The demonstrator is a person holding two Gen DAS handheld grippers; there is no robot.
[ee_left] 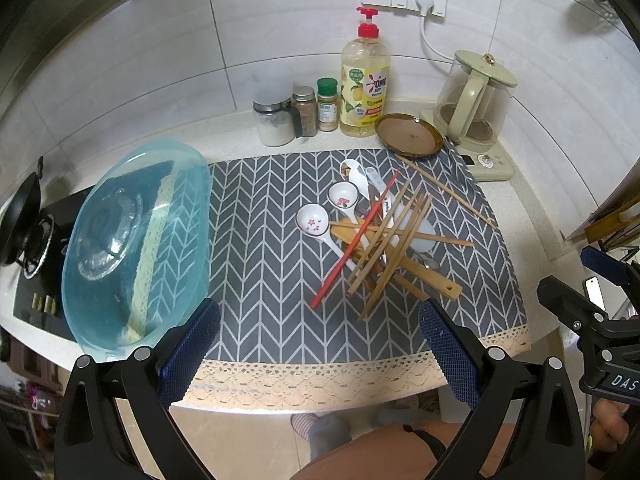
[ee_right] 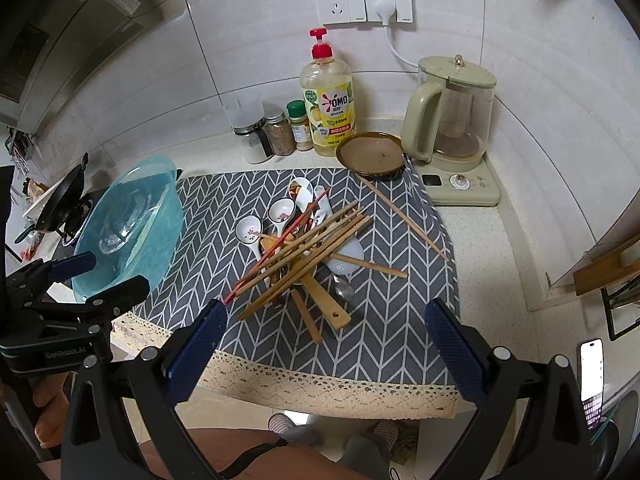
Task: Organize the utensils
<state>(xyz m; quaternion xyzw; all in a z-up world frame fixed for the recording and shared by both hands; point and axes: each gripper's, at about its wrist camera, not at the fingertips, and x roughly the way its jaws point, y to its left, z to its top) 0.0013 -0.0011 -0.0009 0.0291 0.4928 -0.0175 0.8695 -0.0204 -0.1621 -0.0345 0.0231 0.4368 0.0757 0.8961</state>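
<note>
A heap of utensils (ee_left: 384, 236) lies on a grey chevron mat (ee_left: 264, 264): several wooden chopsticks, a red chopstick (ee_left: 352, 244), white ceramic spoons (ee_left: 310, 220), a wooden spatula (ee_left: 424, 276) and a metal spoon (ee_right: 343, 289). The same heap (ee_right: 308, 252) fills the middle of the right wrist view. My left gripper (ee_left: 320, 320) hangs open above the mat's front edge, short of the heap, nothing between its fingers. Over the lace border my right gripper (ee_right: 326, 320) is open too, and holds nothing. One stray chopstick (ee_right: 404, 216) lies apart to the right.
A blue plastic basin (ee_left: 132, 240) holding a glass bowl stands at the mat's left, beside a stove with a black pan (ee_left: 20, 220). Along the wall stand spice jars (ee_left: 304, 110), a dish soap bottle (ee_left: 364, 88), a brown dish (ee_left: 408, 134) and a kettle (ee_left: 472, 100).
</note>
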